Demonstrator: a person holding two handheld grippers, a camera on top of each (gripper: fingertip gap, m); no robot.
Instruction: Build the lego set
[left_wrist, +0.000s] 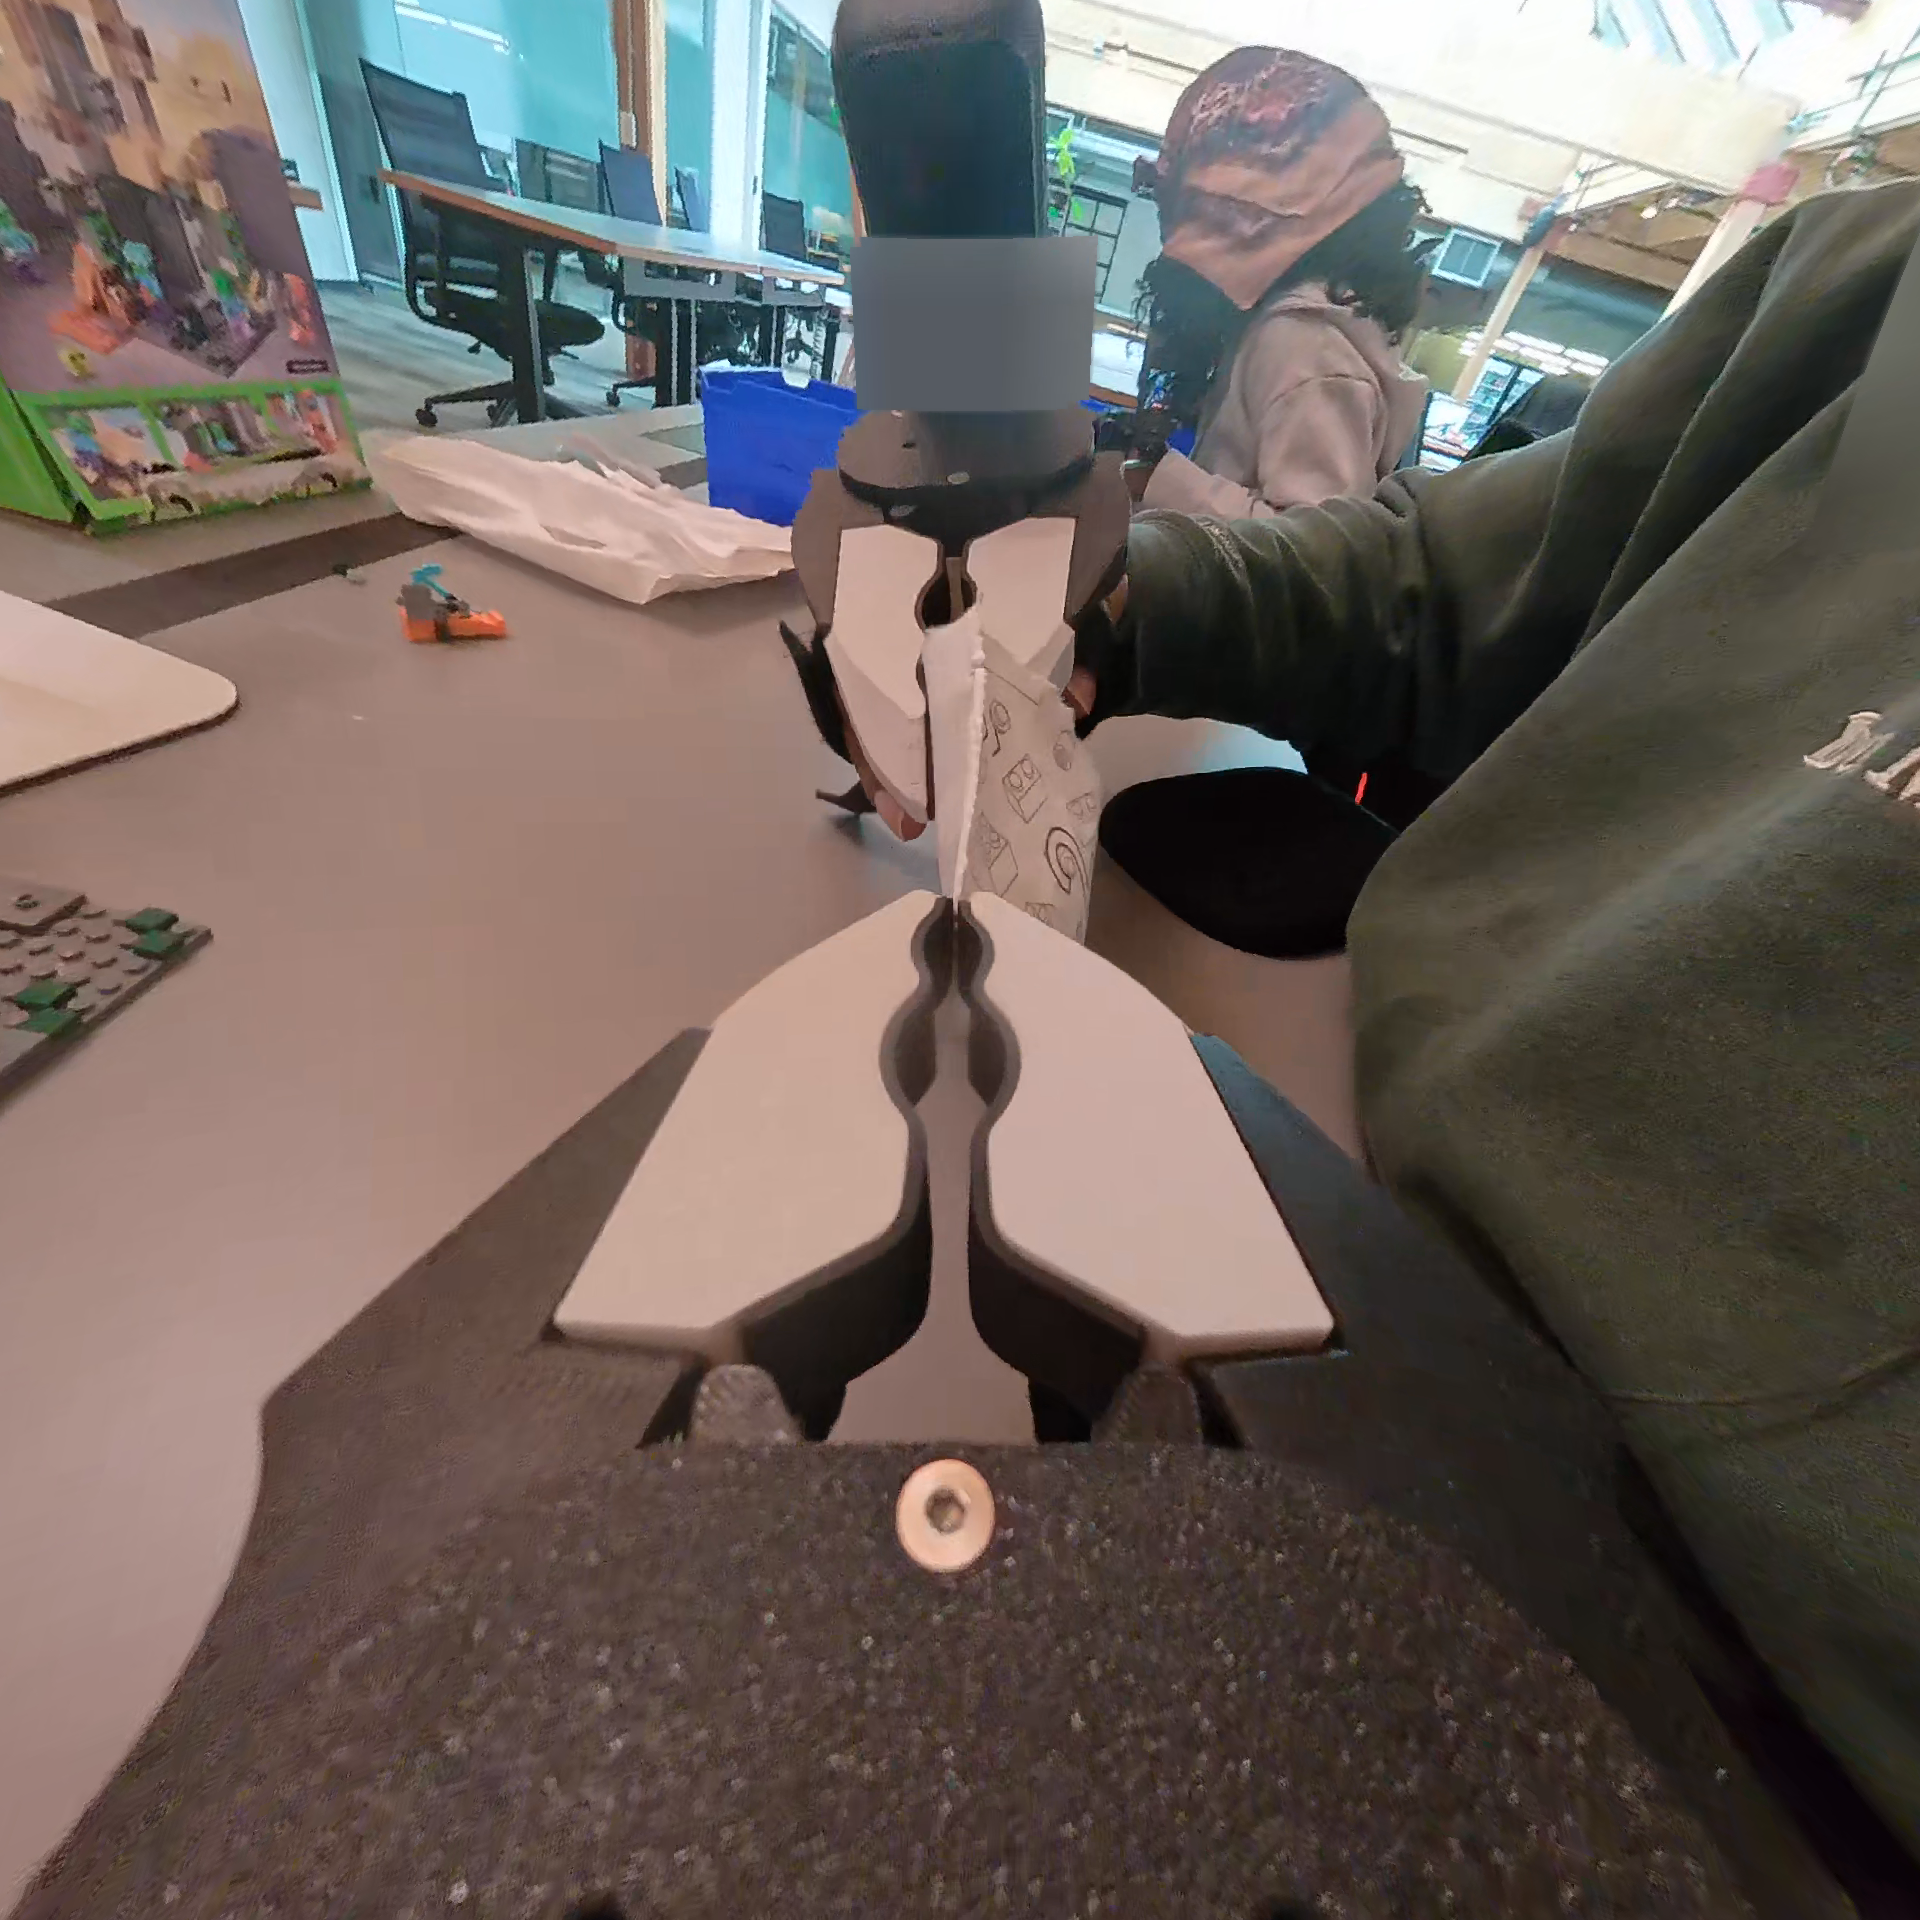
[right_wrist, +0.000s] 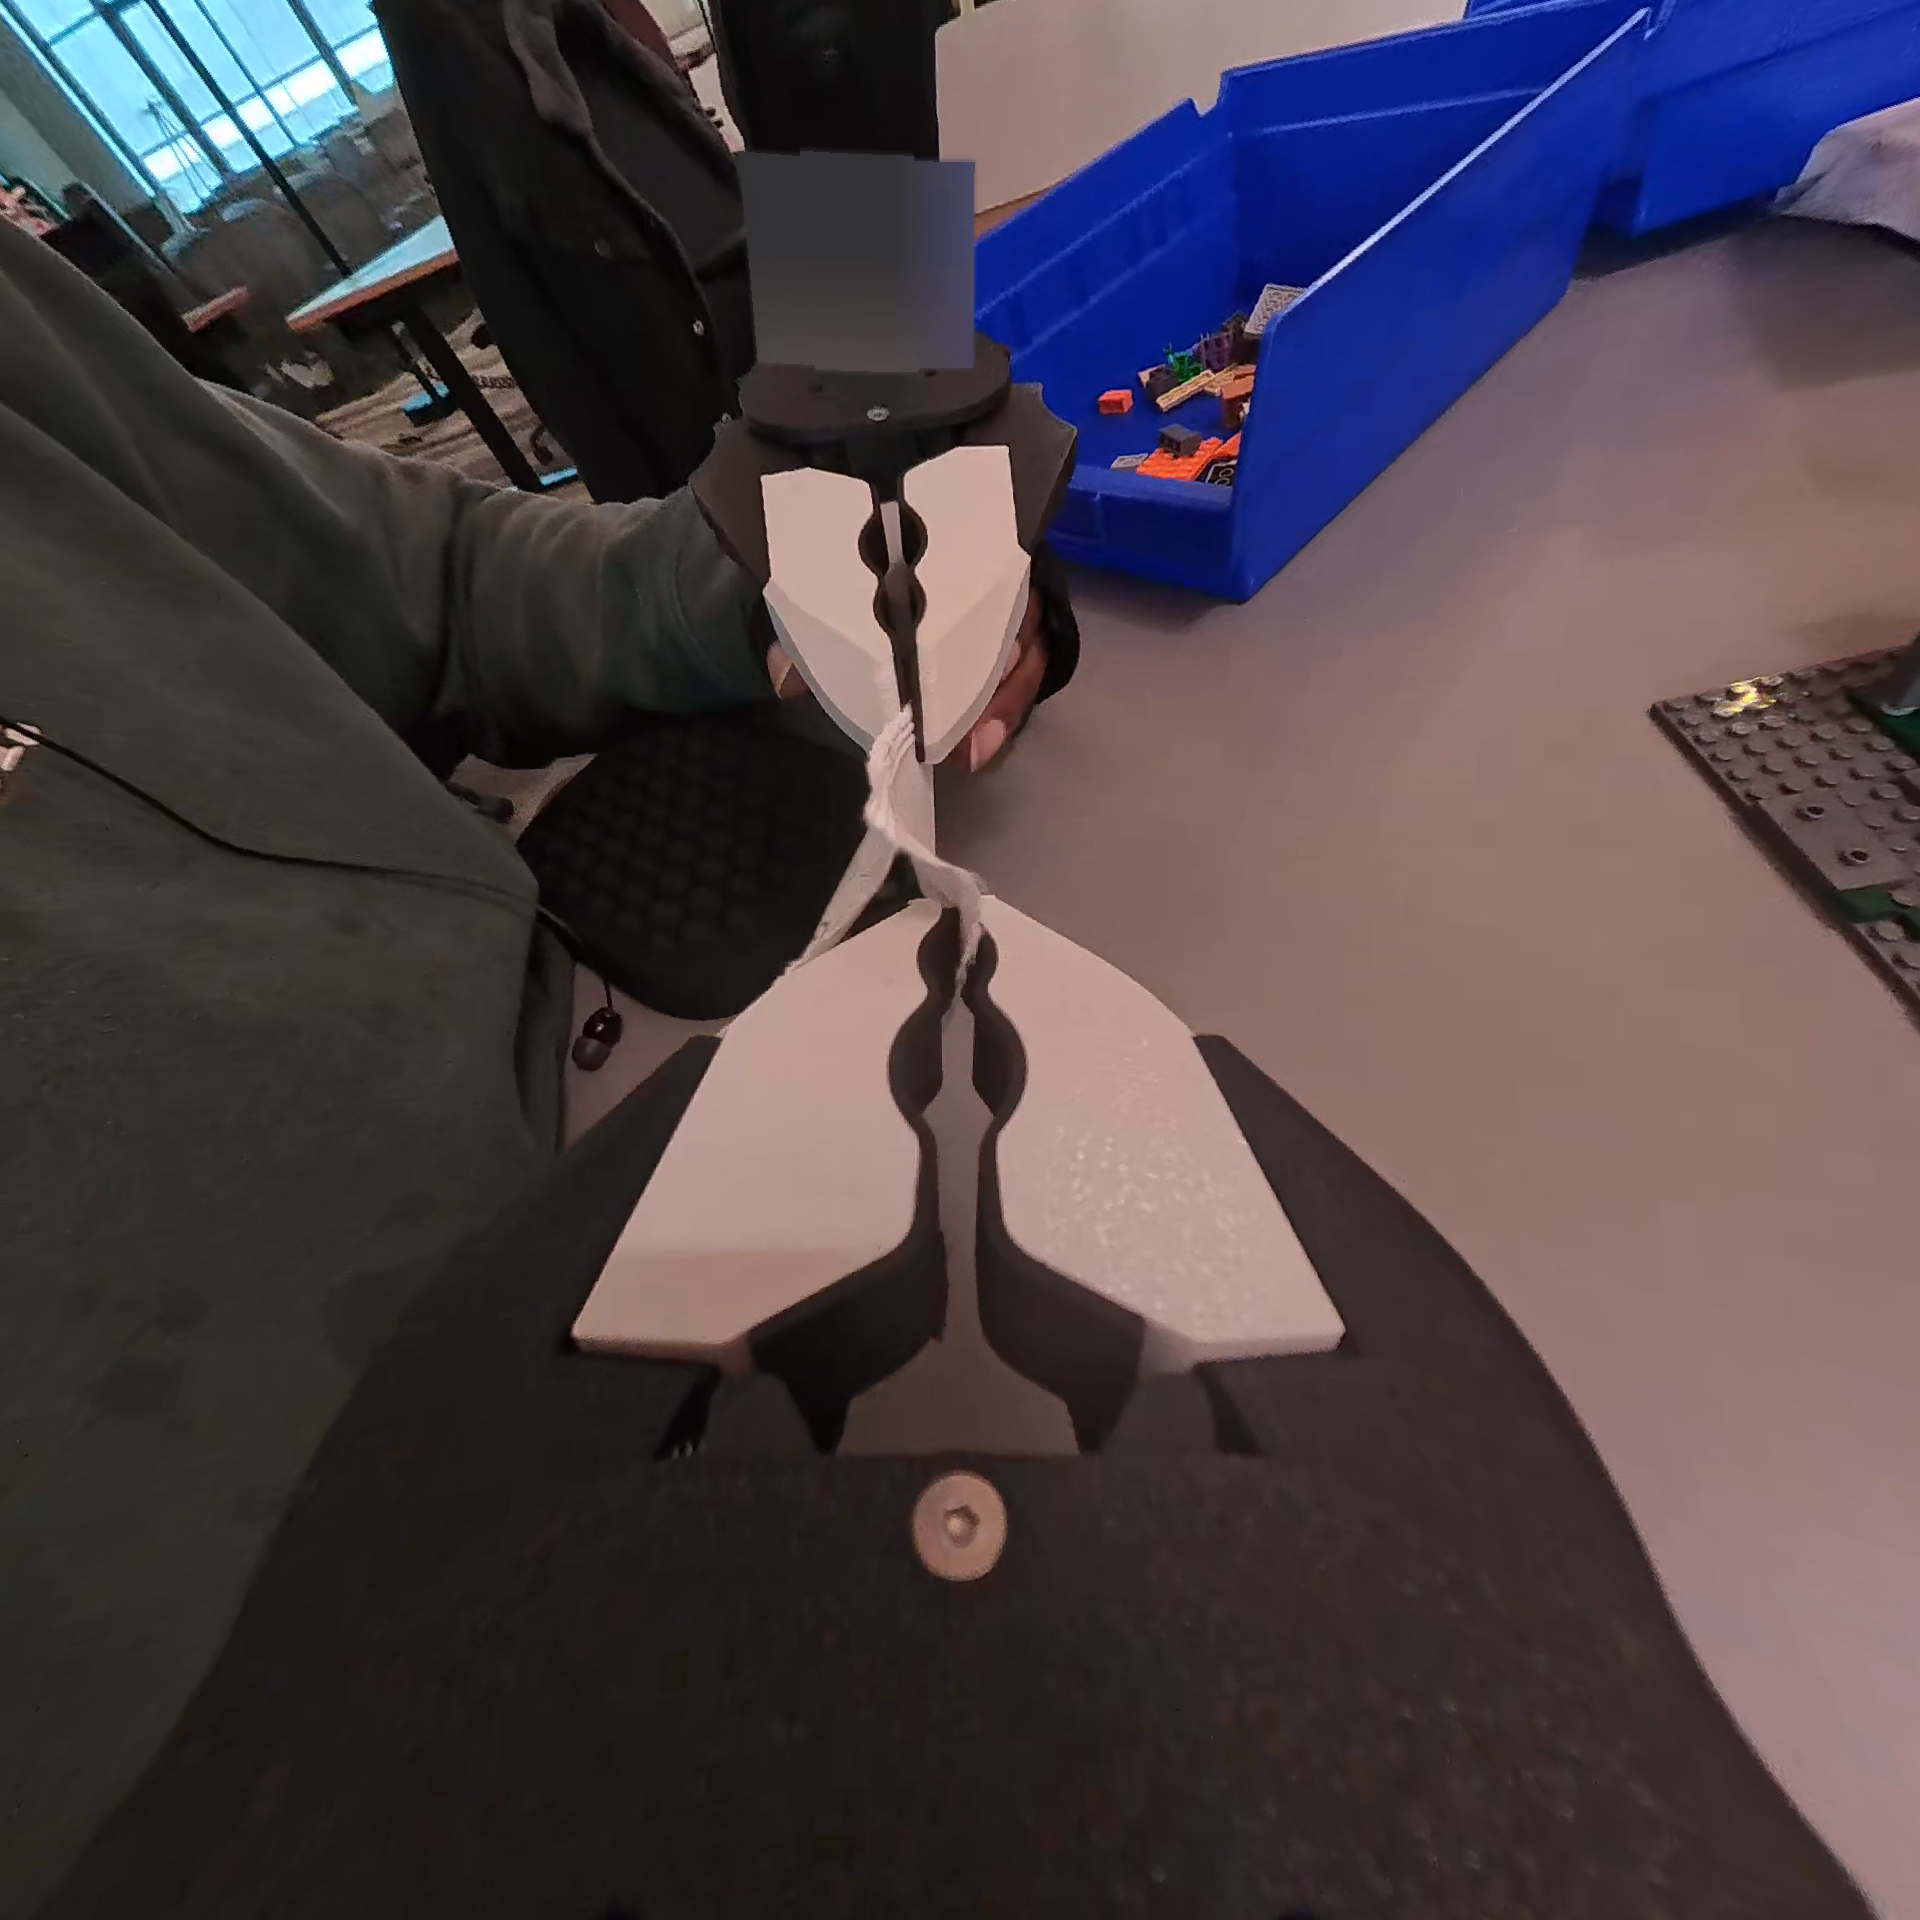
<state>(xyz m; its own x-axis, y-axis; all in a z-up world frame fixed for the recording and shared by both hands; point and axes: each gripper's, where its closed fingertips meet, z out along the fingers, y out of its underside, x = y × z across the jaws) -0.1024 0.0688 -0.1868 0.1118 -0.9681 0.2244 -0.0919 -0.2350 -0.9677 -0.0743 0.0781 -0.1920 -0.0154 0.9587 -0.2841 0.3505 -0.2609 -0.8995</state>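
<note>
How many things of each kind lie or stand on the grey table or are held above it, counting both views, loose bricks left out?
Grippers: 2 (left gripper, right gripper)
Paper bag: 1
Blue bin: 1
Grey baseplate: 1
Set box: 1
Small orange model: 1
Total: 7

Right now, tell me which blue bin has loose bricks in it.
The nearest blue bin, beside the far tongs in the right wrist view: loose bricks lie on its floor. No bricks show in the bins behind it.

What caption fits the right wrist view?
Both hand-held grippers pinch a paper bag taut above the table, near a blue bin.
</note>
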